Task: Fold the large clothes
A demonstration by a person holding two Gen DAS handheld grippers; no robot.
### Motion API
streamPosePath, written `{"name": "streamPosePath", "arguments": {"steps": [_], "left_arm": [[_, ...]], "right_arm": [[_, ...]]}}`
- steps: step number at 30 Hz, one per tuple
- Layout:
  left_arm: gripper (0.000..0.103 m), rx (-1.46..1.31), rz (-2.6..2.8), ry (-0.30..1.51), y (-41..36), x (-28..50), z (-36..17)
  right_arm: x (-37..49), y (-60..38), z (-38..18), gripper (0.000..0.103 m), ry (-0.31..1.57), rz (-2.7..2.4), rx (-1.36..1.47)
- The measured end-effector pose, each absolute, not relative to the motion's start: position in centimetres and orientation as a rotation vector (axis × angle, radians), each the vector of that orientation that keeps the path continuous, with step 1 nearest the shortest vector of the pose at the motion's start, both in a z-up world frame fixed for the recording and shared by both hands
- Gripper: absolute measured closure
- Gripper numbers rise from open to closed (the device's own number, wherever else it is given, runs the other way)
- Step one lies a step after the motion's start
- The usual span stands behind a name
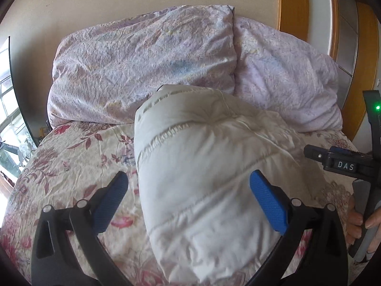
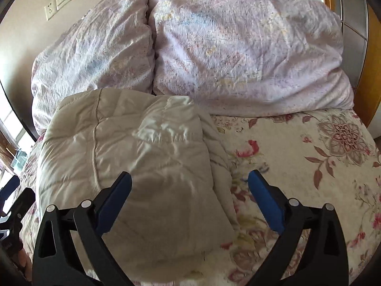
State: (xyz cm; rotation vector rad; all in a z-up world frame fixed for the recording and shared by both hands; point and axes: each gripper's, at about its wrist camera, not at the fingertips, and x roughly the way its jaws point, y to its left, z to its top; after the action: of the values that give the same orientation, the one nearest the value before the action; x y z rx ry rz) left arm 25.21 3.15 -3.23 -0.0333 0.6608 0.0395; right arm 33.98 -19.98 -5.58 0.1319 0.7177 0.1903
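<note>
A white quilted puffer jacket lies folded in a thick bundle on the floral bedsheet. My left gripper hovers over the bundle's near end, open, its blue pads spread wide to either side without pressing the cloth. In the right wrist view the same jacket sits left of centre. My right gripper is open above the jacket's right edge, one finger over the jacket and the other over the bare sheet. The right gripper's body shows at the left wrist view's right edge, held by a hand.
Two big lilac pillows or folded duvets lie along the head of the bed against the beige wall. A wooden frame stands at the right, a window at the left. Bare sheet spreads right of the jacket.
</note>
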Motion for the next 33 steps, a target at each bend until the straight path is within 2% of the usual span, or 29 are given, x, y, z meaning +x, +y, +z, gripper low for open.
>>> {"name": "streamPosePath", "arguments": {"steps": [6,15,33], "left_arm": [[0.002,-0.08,0.088,0.682,3.8,20.6,-3.0],[0.002,-0.086,0.097,0.707,3.3,16.3,-3.1],[0.002,-0.074,0.036,0.74,1.5,12.6,-2.5]], "right_arm": [[26.9,-21.4,-4.8,0.001,0.637,0.202,0.092],[21.5,-21.3,-5.0,0.001,0.633,0.191,0.09],[16.9,-21.2,-5.8,0.001,0.743,0.242,0.079]]}}
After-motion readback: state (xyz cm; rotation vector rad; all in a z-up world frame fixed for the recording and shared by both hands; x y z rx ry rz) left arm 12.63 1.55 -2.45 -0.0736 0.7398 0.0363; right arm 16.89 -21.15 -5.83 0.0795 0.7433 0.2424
